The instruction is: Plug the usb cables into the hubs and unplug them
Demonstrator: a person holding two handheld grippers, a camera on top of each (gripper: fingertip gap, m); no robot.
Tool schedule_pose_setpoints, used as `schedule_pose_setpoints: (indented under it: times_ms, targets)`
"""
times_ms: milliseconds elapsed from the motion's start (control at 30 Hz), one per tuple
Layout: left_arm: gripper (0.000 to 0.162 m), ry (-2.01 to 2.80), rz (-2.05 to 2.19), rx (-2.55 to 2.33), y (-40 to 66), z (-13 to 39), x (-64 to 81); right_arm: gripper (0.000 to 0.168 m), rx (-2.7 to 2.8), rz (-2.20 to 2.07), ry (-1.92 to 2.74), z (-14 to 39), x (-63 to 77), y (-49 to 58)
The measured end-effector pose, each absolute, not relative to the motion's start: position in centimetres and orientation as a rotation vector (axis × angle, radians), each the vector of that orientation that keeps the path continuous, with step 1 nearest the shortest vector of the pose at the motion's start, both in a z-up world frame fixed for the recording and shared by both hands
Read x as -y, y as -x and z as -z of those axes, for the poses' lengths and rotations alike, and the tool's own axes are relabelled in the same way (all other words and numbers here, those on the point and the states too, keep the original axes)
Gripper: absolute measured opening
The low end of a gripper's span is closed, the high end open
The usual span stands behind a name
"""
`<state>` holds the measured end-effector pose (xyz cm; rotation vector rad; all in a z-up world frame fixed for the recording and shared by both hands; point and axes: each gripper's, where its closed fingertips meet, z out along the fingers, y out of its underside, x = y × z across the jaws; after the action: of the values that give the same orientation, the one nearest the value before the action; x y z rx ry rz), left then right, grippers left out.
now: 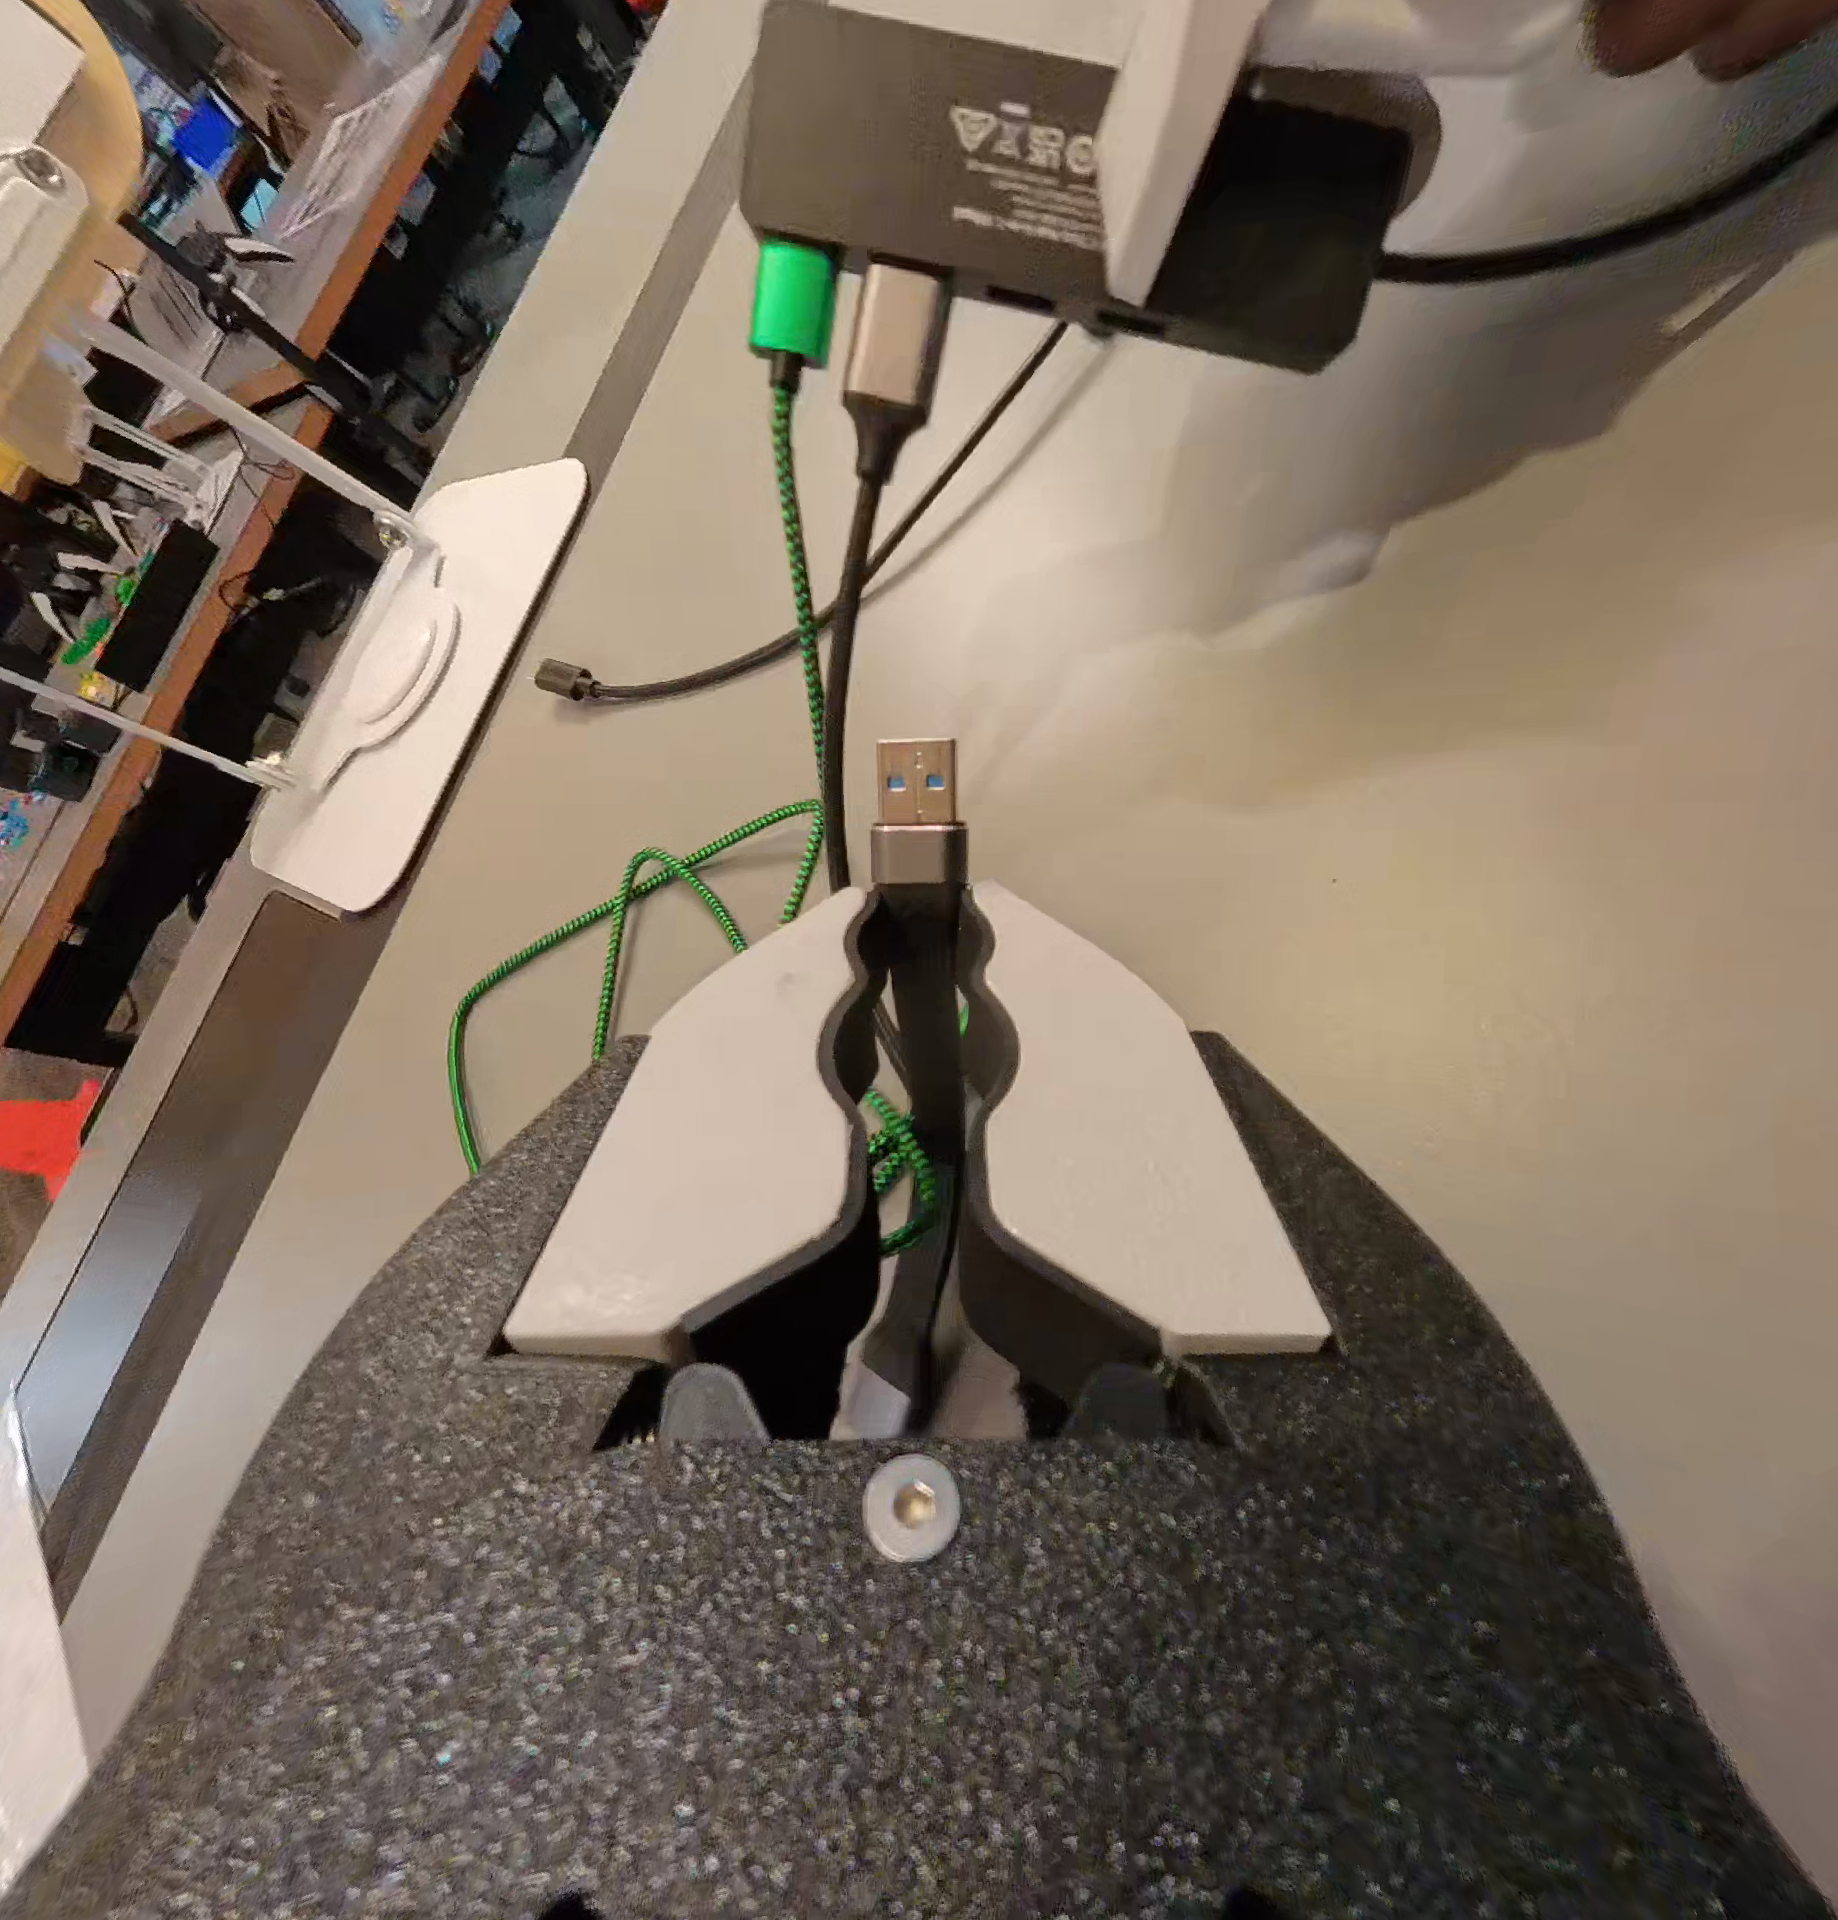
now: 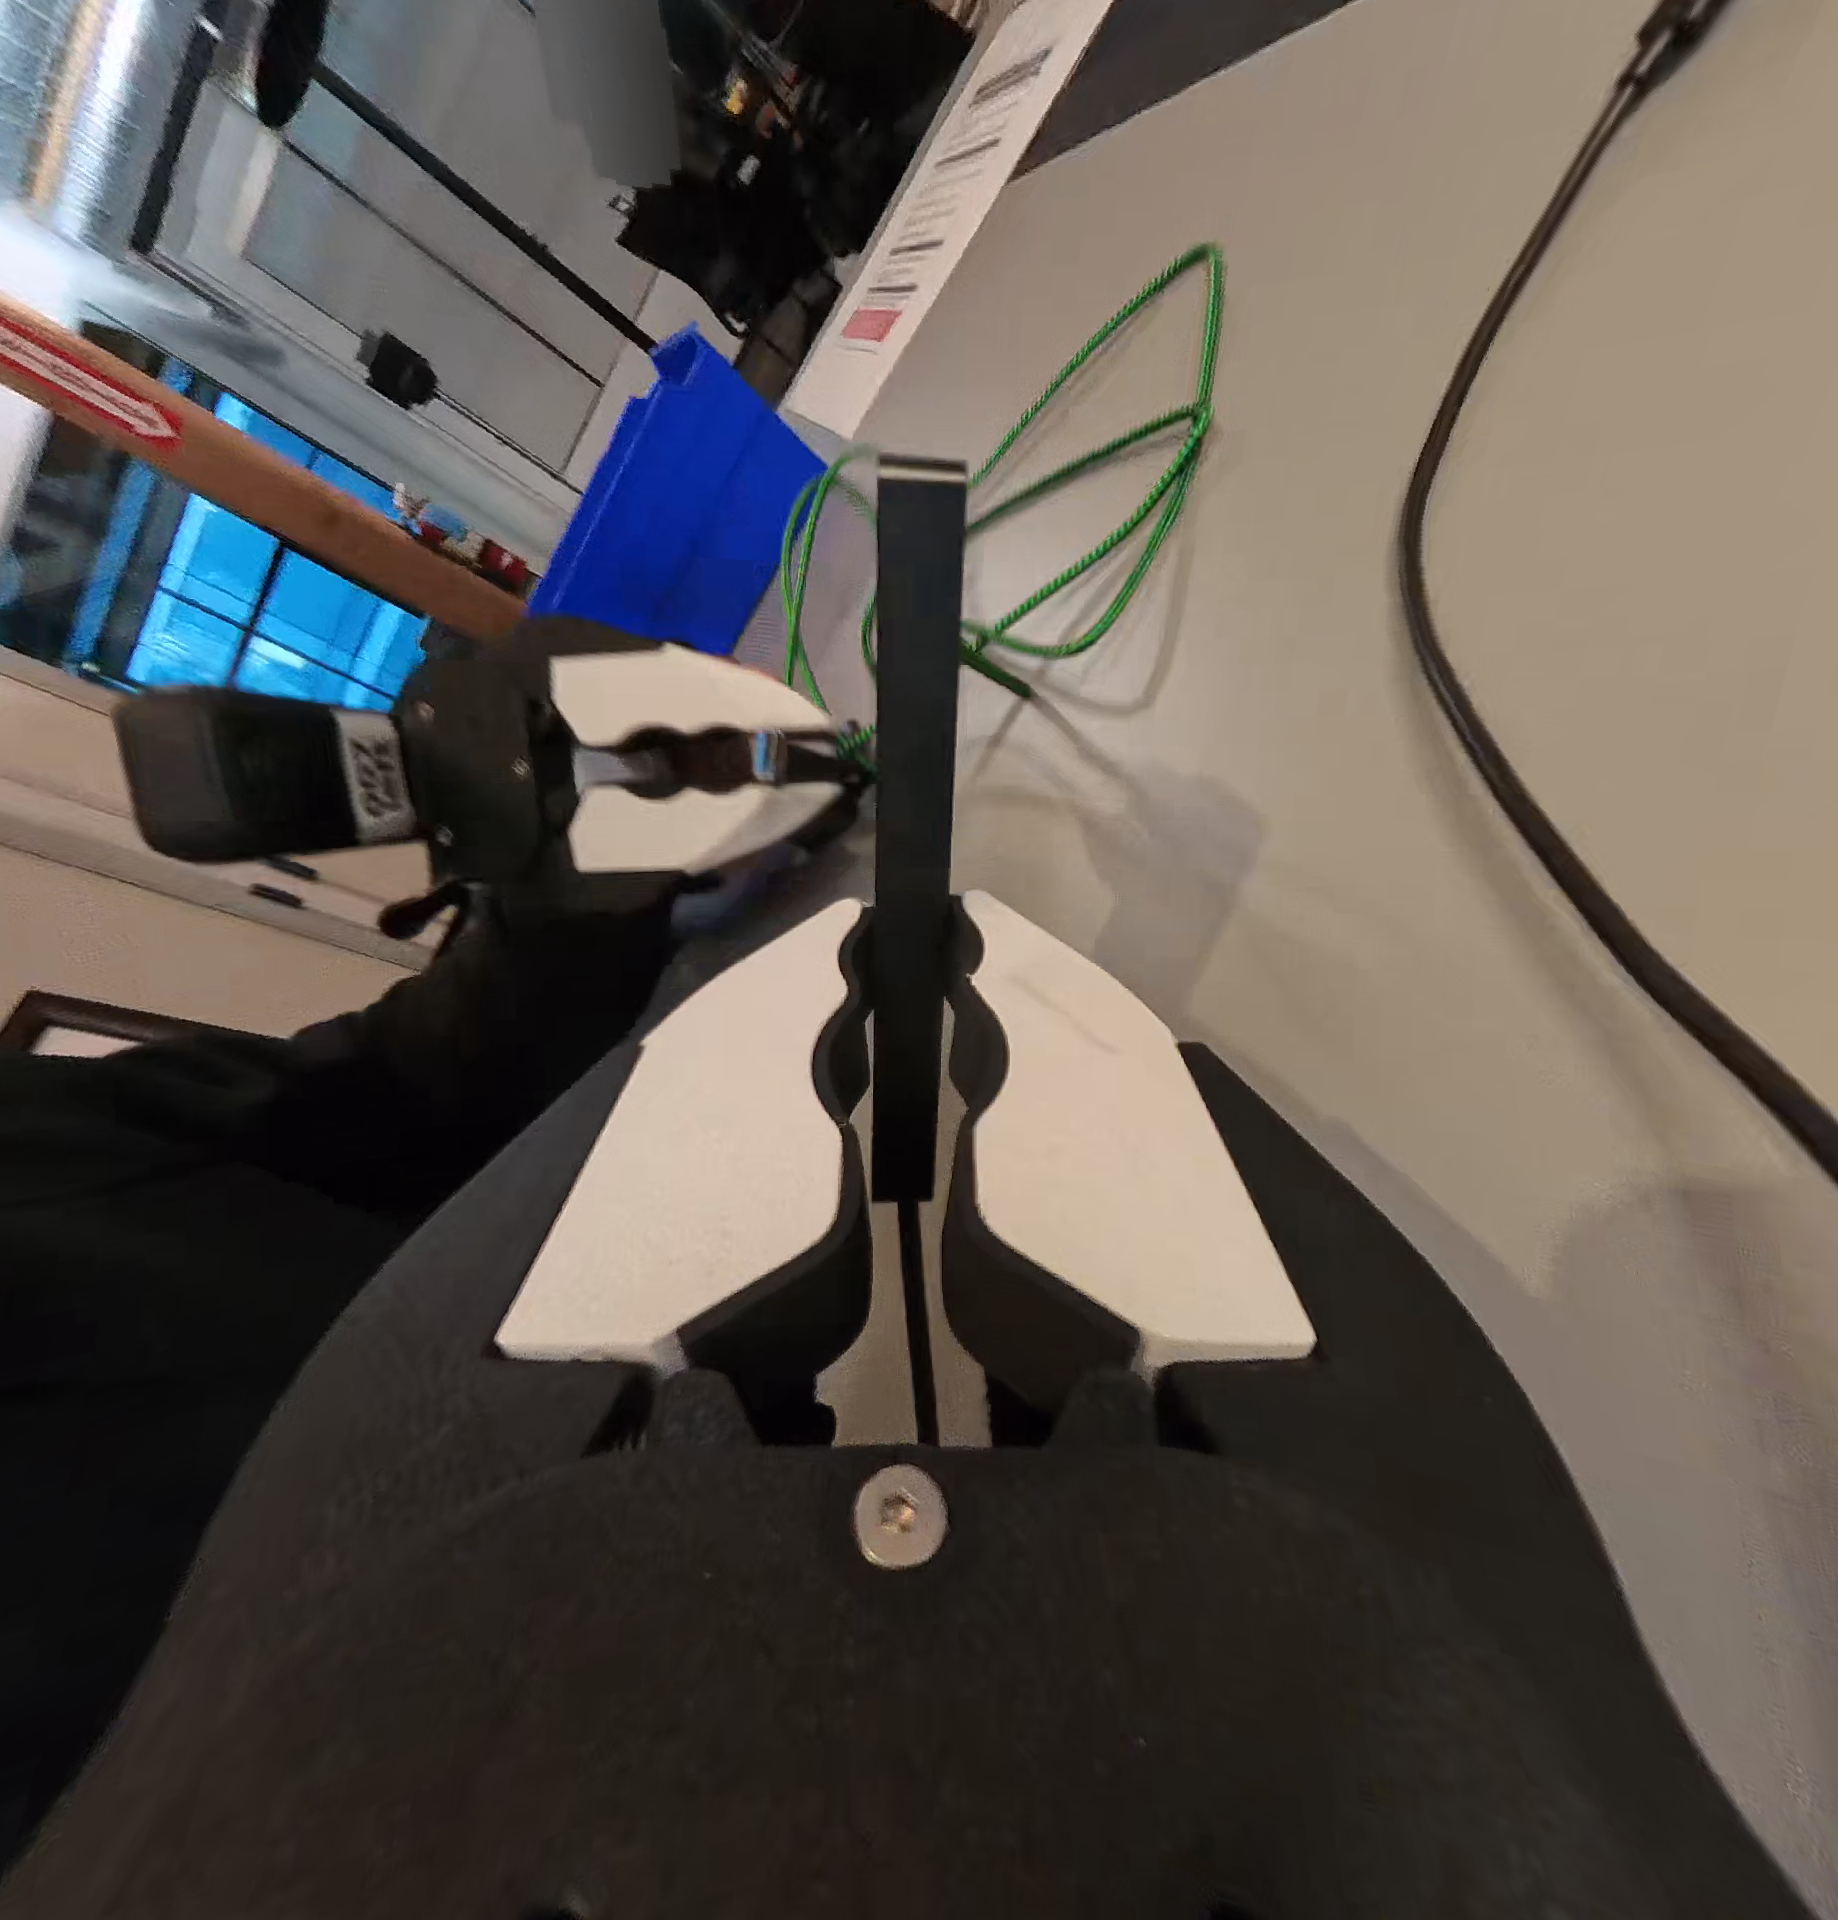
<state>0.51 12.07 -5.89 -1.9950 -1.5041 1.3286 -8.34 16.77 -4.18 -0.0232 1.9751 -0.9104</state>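
Currently, progress: part way through the plugging stage, judging by how things lie.
Hub: a flat black hub (image 1: 936, 156) is held up above the pale counter (image 1: 1414, 935) by the right tongs (image 2: 910, 914), which are clenched on its body; in the right wrist view it shows edge-on as a dark slab between the fingers.
Already plugged: a green plug (image 1: 792, 301) with a green braided cable (image 1: 801, 582), and beside it a grey plug (image 1: 894, 332) on a black cable, both seated in the hub's near edge.
Still free: two further slots to the right of the grey plug look empty.
In hand: the left tongs (image 1: 917, 904) are clenched on a flat black cable just behind a grey-collared USB plug (image 1: 916, 800), whose metal tip points toward the hub but is well apart from it.
Loose: another small cable end (image 1: 562, 681) lies on the counter.
Left to do: seat this plug, perhaps others, then pull them all out.
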Motion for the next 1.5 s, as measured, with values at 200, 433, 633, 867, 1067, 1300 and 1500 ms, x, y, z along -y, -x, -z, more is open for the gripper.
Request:
schedule_pose_setpoints:
  times_ms: [200, 433, 633, 867, 1067, 1300, 1500]
  targets:
    - [0.013, 1.845, -1.078, 1.438, 0.1, 5.5, -14.7, 0.01, -2.066, 0.819, 0.13, 6.3, -17.6, 5.5]
    - [0.013, 1.236, -0.79, 1.426, -0.9, -0.2, -13.8, 0.03, -2.189, 0.826, 0.216, 7.6, -17.7, 4.9]
    - [0.013, 0.855, -0.573, 1.33, -2.3, -3.3, -12.9, 0.048, -2.236, 0.891, 0.287, 6.4, -18.0, 5.3]
    - [0.013, 0.966, -0.6, 1.333, -1.6, -3.3, -14.7, 0.047, -2.309, 1.051, 0.337, 4.6, -18.4, 7.2]
    - [0.014, 1.093, -0.657, 1.384, 0.8, -2.8, -16.6, 0.038, -2.116, 1.23, 0.3, 0.7, -20.2, 6.8]
    - [0.014, 1.18, -0.66, 1.357, 4.7, -3.7, -21.2, 0.043, -1.89, 1.218, 0.395, -0.7, -22.0, 1.2]
    - [0.014, 1.149, -0.653, 1.328, 5.6, -4.7, -22.3, 0.033, -1.866, 1.283, 0.362, -1.9, -22.8, 1.1]
